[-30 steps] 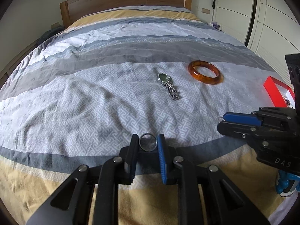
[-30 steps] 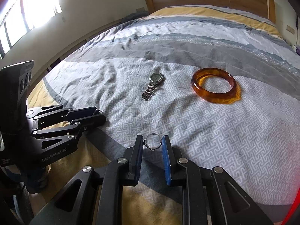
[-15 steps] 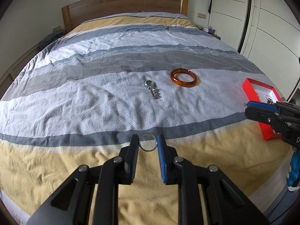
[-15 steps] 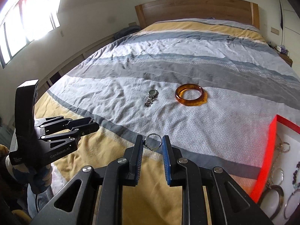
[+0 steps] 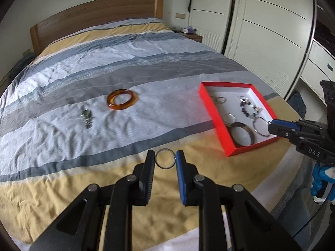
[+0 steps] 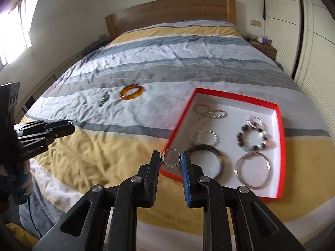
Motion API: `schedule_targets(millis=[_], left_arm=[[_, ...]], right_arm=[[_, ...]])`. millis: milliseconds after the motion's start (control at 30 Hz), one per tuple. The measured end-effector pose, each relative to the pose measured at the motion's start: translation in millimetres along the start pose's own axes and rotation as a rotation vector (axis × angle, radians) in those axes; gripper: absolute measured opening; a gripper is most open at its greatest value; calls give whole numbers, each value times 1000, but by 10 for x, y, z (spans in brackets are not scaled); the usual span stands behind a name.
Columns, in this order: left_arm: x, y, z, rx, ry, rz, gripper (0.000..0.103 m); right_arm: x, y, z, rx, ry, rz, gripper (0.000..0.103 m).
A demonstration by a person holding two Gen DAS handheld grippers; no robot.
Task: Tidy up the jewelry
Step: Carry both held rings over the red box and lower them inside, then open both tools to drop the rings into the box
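My left gripper (image 5: pixel 165 159) is shut on a plain silver ring (image 5: pixel 165 161) above the yellow stripe of the bed. My right gripper (image 6: pixel 171 160) is shut on a silver ring with a small setting (image 6: pixel 170 160), held over the near left corner of the red jewelry box (image 6: pixel 279 138). The box (image 5: pixel 215 117) holds several bangles, rings and a beaded bracelet (image 6: pixel 254 136). An amber bangle (image 5: pixel 122 100) and a metal watch (image 5: pixel 87 117) lie on the white stripe of the bedspread, far from both grippers.
The striped bedspread (image 5: pixel 104 67) runs back to a wooden headboard (image 5: pixel 94 18). White wardrobe doors (image 5: pixel 261 27) stand along the right side. A bedside table (image 6: pixel 263 49) sits at the far right. The bed's near edge lies just below both grippers.
Both grippers have pulled back and swung right, each still holding its ring. The red box has come fully into view, and the right gripper now hangs over its near corner.
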State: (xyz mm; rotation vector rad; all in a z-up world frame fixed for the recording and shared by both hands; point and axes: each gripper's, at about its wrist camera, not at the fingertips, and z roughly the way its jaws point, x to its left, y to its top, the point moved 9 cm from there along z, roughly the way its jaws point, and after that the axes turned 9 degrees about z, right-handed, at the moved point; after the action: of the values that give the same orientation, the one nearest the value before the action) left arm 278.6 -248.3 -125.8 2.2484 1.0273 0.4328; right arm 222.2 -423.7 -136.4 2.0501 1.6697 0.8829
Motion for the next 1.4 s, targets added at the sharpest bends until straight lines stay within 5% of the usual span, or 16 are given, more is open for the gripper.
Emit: schedule_targets(millis=[233, 500, 933, 1400], left_arm=[[-880, 408, 416, 15, -124, 107, 19], [-1430, 538, 993, 84, -196, 169, 19], [-1643, 360, 1531, 186, -227, 233, 19], [-1601, 399, 1557, 205, -200, 245, 26]], right_arm=[[-777, -35, 9, 16, -86, 63, 20], [-1103, -68, 378, 76, -108, 74, 20], [-1267, -159, 724, 181, -150, -11, 21], [-1310, -180, 609, 198, -166, -27, 29]])
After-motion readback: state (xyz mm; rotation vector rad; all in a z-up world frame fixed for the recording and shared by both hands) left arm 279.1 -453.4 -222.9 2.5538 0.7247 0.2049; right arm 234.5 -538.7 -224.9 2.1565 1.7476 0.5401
